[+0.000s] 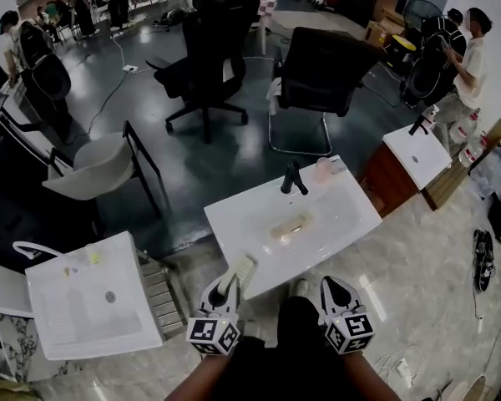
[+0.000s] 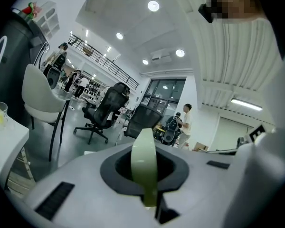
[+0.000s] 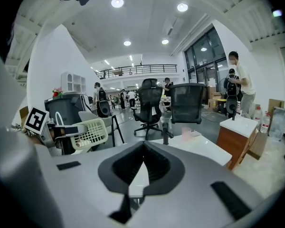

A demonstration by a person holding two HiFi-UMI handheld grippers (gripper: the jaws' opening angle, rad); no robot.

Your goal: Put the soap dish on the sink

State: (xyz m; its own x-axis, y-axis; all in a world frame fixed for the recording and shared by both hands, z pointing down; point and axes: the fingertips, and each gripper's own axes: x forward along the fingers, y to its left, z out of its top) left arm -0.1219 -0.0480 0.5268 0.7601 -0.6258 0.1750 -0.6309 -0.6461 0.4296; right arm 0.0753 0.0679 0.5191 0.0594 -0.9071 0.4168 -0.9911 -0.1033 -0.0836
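A pale green slotted soap dish [image 1: 245, 272] stands on edge between the jaws of my left gripper [image 1: 230, 284], just before the near edge of the white sink top [image 1: 342, 220]. In the left gripper view the soap dish [image 2: 144, 151] shows edge-on as a narrow green strip, and the left gripper [image 2: 145, 175] is shut on it. The right gripper view shows the soap dish [image 3: 88, 133] at the left as a lattice. My right gripper [image 1: 337, 289] hangs beside it near the same edge, and the right gripper [image 3: 142, 152] is shut with nothing in it. A black faucet [image 1: 293, 178] stands at the sink's far side.
A pink cup [image 1: 322, 170] sits by the faucet. A second white sink [image 1: 92, 307] lies at the lower left, a third on a wooden cabinet [image 1: 417, 157] at the right. Two black office chairs [image 1: 209, 57] [image 1: 321, 73] and a white chair [image 1: 100, 165] stand beyond. A person [image 1: 472, 57] stands far right.
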